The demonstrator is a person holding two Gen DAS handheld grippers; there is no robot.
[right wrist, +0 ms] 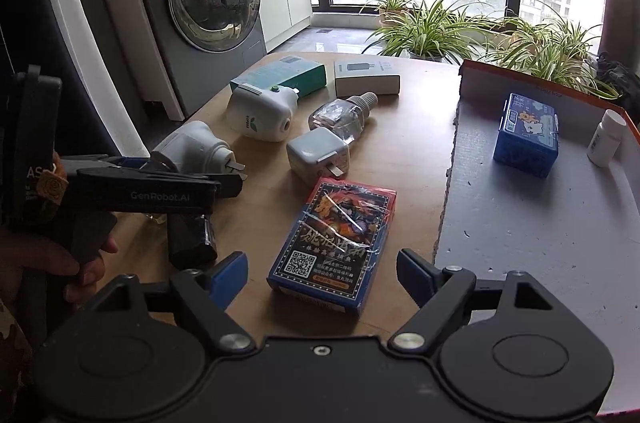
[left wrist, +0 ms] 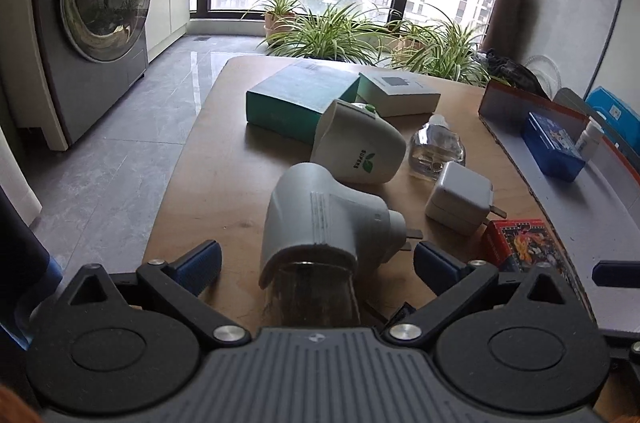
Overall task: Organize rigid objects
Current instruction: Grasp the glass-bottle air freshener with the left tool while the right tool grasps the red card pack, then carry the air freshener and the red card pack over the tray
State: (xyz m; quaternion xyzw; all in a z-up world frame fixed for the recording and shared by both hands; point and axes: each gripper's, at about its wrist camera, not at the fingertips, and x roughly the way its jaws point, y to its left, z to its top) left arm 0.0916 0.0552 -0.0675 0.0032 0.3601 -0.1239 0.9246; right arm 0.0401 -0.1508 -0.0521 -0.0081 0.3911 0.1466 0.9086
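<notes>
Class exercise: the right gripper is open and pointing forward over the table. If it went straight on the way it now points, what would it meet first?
Most likely the card deck box: it lies on the wooden table directly between the right gripper and its open fingers, nearest to them. Height above the box is unclear, so it might pass over it.

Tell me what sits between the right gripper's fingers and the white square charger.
The card box lies there on the wooden table, just ahead of the open right gripper, with the white square charger right behind it. The right wrist view shows this.
</notes>
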